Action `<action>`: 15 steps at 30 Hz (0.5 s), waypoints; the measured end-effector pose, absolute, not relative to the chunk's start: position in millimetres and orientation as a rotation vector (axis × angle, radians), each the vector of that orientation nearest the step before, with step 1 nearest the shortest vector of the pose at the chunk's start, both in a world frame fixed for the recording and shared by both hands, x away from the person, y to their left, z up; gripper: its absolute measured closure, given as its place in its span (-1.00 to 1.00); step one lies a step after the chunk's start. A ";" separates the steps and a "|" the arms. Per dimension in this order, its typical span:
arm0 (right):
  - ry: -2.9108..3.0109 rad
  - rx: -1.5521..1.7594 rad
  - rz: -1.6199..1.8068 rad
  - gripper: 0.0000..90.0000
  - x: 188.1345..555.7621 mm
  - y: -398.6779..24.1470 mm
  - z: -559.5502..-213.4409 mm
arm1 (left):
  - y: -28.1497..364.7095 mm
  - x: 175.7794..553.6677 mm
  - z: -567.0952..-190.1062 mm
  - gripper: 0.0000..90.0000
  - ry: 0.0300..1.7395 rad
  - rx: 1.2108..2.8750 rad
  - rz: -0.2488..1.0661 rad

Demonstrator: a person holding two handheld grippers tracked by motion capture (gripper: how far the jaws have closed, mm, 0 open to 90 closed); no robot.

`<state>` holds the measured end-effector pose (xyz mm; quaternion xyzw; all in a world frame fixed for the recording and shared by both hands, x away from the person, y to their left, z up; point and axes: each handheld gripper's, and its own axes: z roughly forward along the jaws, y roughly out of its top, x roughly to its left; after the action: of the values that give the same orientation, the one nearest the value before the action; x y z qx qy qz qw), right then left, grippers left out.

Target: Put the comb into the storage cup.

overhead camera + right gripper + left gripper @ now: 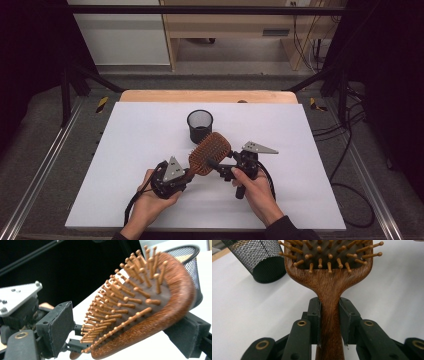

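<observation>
Left tool (329,322) clamps the hairbrush (210,152) handle; right tool (130,332), wide around its head, could snag bristles, knocking the far mesh cup (200,126)

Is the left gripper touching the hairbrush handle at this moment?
Touching. The left gripper view shows the left gripper with both jaw pads pressed flat against the sides of the wooden hairbrush handle, with no gap on either side.

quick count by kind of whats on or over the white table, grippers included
hairbrush: 1
mesh cup: 1
grippers: 2, the left gripper shut on the brush handle, the right gripper open around the brush head
total: 4
</observation>
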<state>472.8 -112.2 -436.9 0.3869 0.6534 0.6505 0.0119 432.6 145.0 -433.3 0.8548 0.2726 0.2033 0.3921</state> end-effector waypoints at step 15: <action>1.950 1.188 2.073 -0.55 483.9 -110.3 -399.5 | 142.7 440.2 -419.1 0.62 0.678 2.049 0.593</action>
<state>483.9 -110.3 -399.5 0.3851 0.6321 0.6718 0.0287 440.2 142.7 -419.1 0.8236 0.2726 0.2385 0.4363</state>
